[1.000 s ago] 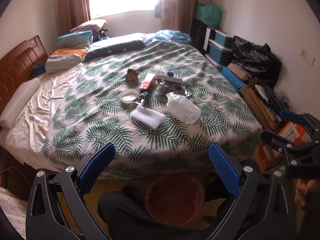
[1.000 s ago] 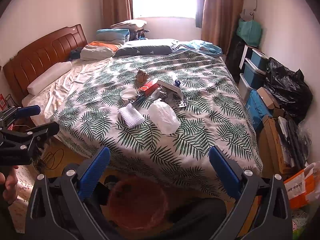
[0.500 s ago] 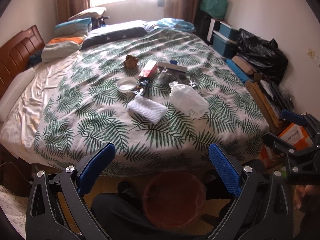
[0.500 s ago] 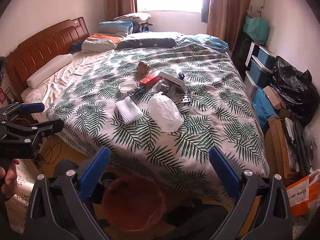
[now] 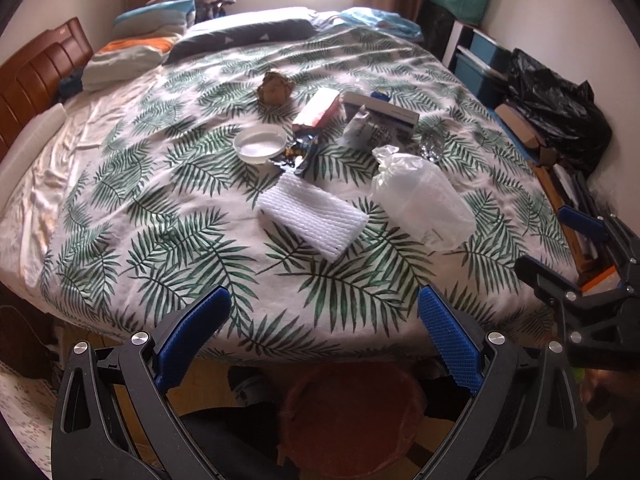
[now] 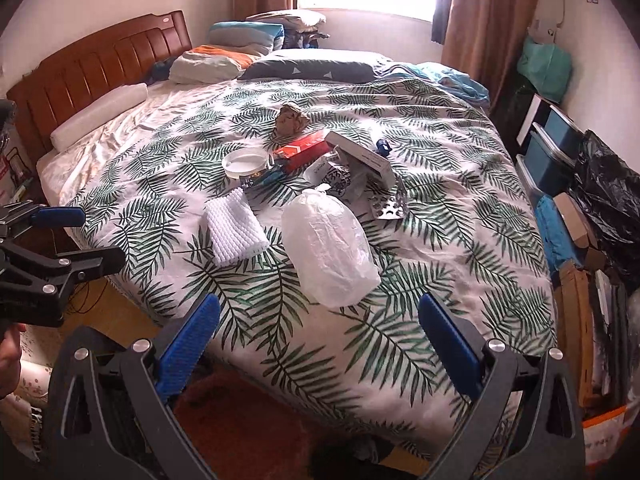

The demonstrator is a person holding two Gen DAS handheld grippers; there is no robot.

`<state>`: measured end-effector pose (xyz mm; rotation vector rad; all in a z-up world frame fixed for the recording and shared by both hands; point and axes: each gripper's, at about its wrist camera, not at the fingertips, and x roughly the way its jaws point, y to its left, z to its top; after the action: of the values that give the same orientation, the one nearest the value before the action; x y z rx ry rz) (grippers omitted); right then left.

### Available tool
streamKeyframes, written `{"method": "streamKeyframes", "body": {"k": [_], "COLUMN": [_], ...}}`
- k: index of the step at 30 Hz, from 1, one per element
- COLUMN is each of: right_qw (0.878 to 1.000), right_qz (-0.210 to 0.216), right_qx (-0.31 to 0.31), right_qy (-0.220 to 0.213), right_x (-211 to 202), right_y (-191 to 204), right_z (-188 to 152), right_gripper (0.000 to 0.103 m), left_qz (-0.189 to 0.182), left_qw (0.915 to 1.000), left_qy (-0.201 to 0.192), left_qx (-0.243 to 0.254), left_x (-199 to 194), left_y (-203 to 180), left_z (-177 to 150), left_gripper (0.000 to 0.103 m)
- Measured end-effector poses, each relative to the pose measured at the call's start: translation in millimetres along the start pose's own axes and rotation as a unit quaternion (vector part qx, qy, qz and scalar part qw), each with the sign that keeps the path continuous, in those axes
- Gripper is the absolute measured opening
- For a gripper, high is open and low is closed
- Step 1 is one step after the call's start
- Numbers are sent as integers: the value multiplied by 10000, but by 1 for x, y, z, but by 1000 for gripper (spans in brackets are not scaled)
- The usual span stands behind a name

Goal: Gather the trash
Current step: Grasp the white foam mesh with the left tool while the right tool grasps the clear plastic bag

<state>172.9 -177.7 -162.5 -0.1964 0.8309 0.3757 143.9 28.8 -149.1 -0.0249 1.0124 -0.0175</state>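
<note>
Trash lies in the middle of a bed with a palm-leaf cover: a clear plastic bag, a white foam net sleeve, a white round lid, a red box, a crumpled brown paper ball, wrappers and a white flat box. My left gripper is open and empty over the bed's near edge. My right gripper is open and empty, just short of the plastic bag.
A red-brown round stool stands on the floor below the grippers. Pillows and a wooden headboard are at the far left. Black bags, blue bins and cardboard boxes crowd the right wall.
Both grippers have moved forward toward the bed, so the trash pile looks larger and closer. Both stay open and empty.
</note>
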Motion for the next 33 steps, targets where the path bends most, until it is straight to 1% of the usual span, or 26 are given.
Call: {"method": "streamKeyframes", "body": {"k": [6, 14, 17, 19, 21, 27, 30, 33], "right_qw": [9995, 9984, 9982, 9979, 9979, 9979, 9979, 9977], "right_qz": [-11, -17, 0, 14, 88, 141, 178, 207], "right_qx": [-198, -381, -408, -430, -410, -396, -369, -344], "right_qy": [239, 411, 451, 493, 494, 498, 510, 538], "right_x": [62, 112, 124, 130, 135, 145, 149, 153], "right_y": [-3, -8, -9, -9, -9, -9, -9, -9], "right_z": [12, 20, 20, 21, 21, 24, 24, 25], "right_gripper": [98, 97, 96, 92, 90, 90, 90, 89], "left_qz": [73, 55, 39, 41, 5, 7, -54, -235], "left_qw": [9998, 9992, 9988, 9983, 9975, 9950, 9940, 9930], "left_qy": [194, 397, 449, 499, 555, 705, 771, 783], "left_qx": [-29, -85, -185, -301, -440, -708, -768, -849], "left_x": [40, 87, 107, 122, 136, 175, 189, 200], "left_y": [3, 4, 4, 5, 6, 6, 7, 10], "left_z": [14, 28, 35, 40, 45, 53, 54, 54], "left_gripper": [97, 97, 97, 97, 97, 97, 97, 98]}}
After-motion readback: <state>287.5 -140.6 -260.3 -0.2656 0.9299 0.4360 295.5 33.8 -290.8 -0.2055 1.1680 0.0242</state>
